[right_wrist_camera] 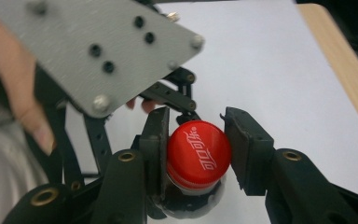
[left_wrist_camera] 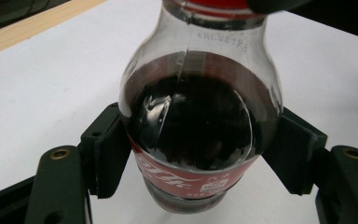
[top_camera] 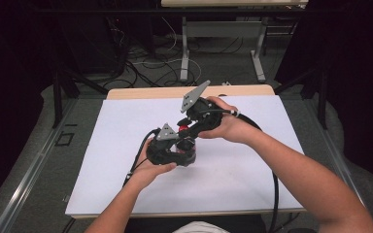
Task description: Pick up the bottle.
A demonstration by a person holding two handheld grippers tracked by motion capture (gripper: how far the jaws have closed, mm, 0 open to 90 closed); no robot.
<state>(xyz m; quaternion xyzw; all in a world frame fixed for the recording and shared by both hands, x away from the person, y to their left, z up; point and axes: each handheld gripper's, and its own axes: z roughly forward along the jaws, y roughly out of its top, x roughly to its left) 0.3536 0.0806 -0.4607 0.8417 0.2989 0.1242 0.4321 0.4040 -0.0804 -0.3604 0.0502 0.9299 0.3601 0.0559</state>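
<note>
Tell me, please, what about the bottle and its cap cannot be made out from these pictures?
- Bottle base: left gripper view, cut off at the bottom edge between the jaws.
- Cap seal: right gripper view, hidden by the right gripper pads.
- Stamped code on the bottle neck: left gripper view, too blurred.
- Bottle in the high view: hidden by both grippers.

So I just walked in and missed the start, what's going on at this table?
A person is working on a small cola bottle with a handheld gripper in each hand. The left gripper is clamped around the bottle's body and holds it over the white table. The right gripper comes in from above, its jaws closed on the red cap. The cap is on the bottle, so this looks like the start of unscrewing it, or the end of tightening.
</note>
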